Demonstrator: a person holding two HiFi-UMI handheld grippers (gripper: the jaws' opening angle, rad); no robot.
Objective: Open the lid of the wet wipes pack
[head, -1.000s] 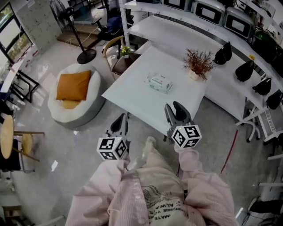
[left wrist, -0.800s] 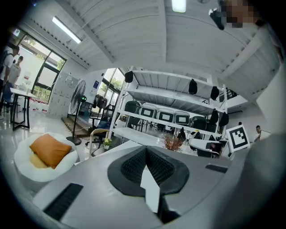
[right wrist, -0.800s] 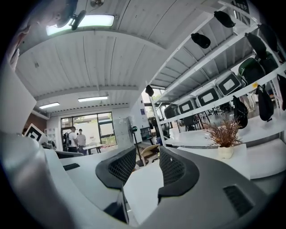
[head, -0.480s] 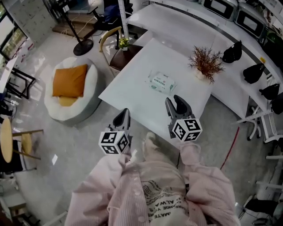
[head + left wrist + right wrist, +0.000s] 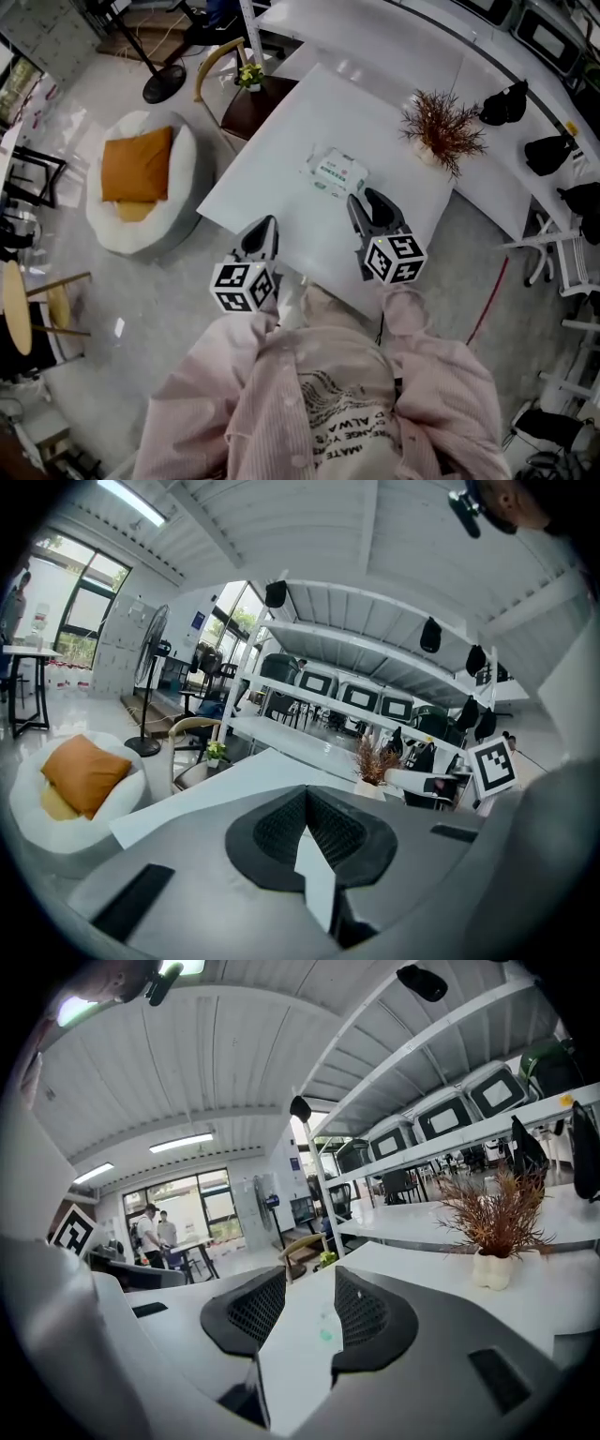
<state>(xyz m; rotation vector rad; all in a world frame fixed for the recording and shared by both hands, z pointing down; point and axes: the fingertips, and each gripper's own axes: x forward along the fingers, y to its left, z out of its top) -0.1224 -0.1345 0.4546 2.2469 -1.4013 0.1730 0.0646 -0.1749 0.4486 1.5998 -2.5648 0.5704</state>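
Observation:
The wet wipes pack (image 5: 336, 172) is white with green print and lies flat, lid down, near the middle of the white table (image 5: 281, 169). My right gripper (image 5: 371, 202) hovers over the table just in front of the pack, a little to its right, open with nothing between its jaws. In the right gripper view, the pack (image 5: 325, 1332) shows small and faint through the gap of my right gripper (image 5: 309, 1307). My left gripper (image 5: 262, 232) is at the table's near edge, left of the pack. In the left gripper view, the pads of my left gripper (image 5: 305, 803) meet at the tips on nothing.
A dried plant in a white pot (image 5: 441, 127) stands on the table's far right corner. A beanbag with an orange cushion (image 5: 141, 178) sits on the floor to the left. A wooden chair with a small potted plant (image 5: 246, 80) is beyond the table. A long white counter (image 5: 487, 178) runs along the right.
Both grippers have moved forward from in front of the table to over its near edge. The right gripper is now close to the pack. The pack has not moved.

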